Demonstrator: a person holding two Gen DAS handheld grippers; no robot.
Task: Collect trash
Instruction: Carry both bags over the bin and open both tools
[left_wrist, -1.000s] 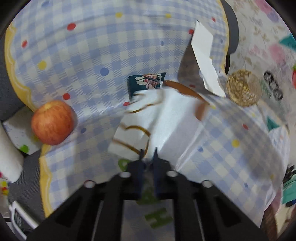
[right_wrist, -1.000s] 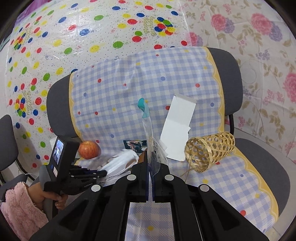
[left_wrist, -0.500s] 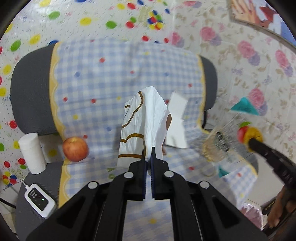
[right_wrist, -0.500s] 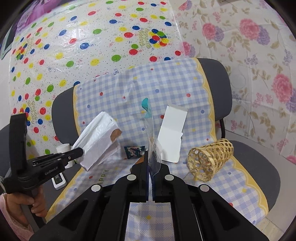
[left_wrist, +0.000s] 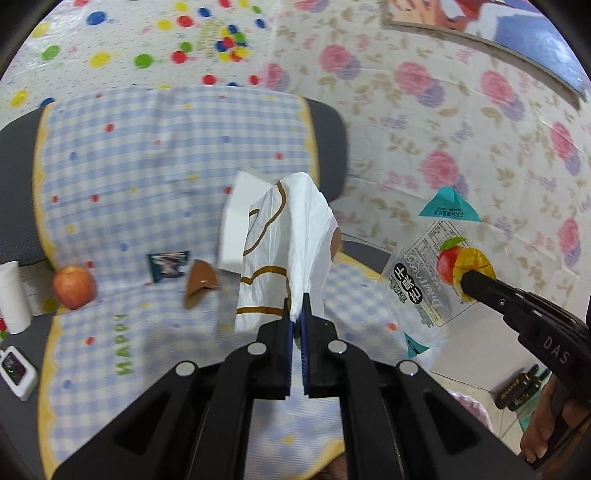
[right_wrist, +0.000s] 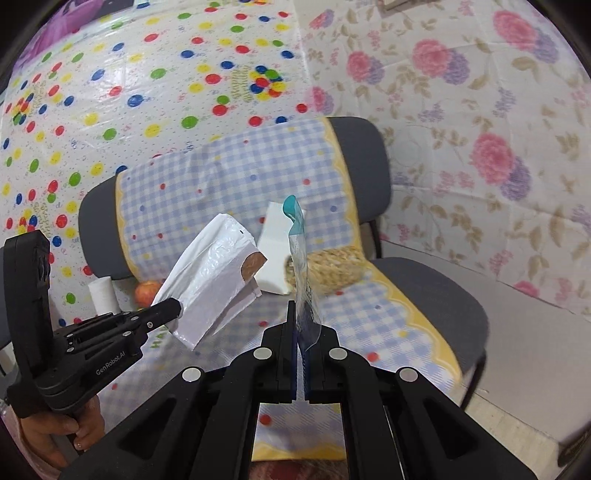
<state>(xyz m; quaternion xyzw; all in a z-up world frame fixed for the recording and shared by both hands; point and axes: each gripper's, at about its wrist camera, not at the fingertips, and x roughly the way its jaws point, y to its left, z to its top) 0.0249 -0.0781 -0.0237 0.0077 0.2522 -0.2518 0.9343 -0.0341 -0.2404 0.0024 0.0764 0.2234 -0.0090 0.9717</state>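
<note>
1. My left gripper (left_wrist: 295, 314) has its jaws clamped on the lower edge of a white plastic bag (left_wrist: 284, 254) with brown line markings; the bag stands up from the fingertips, lifted clear of the seat.
2. My right gripper (right_wrist: 300, 332) has its jaws pressed together on a clear snack wrapper (right_wrist: 301, 273) with teal corners; the wrapper rises edge-on from the fingertips in this view.
3. In the left wrist view that same wrapper sits to the right, held up in the air, showing a printed mango picture and dark lettering.
4. In the right wrist view the left gripper appears at the left, gripped by a person's hand (right_wrist: 55, 435), with the white bag tilted up and to the right.
5. Below both tools lies a checked blue-and-white cloth (left_wrist: 147, 170) with coloured dots, draped over a grey chair (right_wrist: 424, 288).
6. On the cloth, far left, rests a red apple (left_wrist: 72, 287).
7. Right of the apple lie a small dark printed packet (left_wrist: 168, 264) and a brown scrap (left_wrist: 199, 282), near each other.
8. A folded white card (left_wrist: 236, 229) leans against the chair back, behind the white bag.
9. A woven basket (right_wrist: 332, 267) lies on its side on the seat, just right of the card, partly blurred.
10. A white roll (left_wrist: 11, 295) stands at the far left, beside the cloth.
</note>
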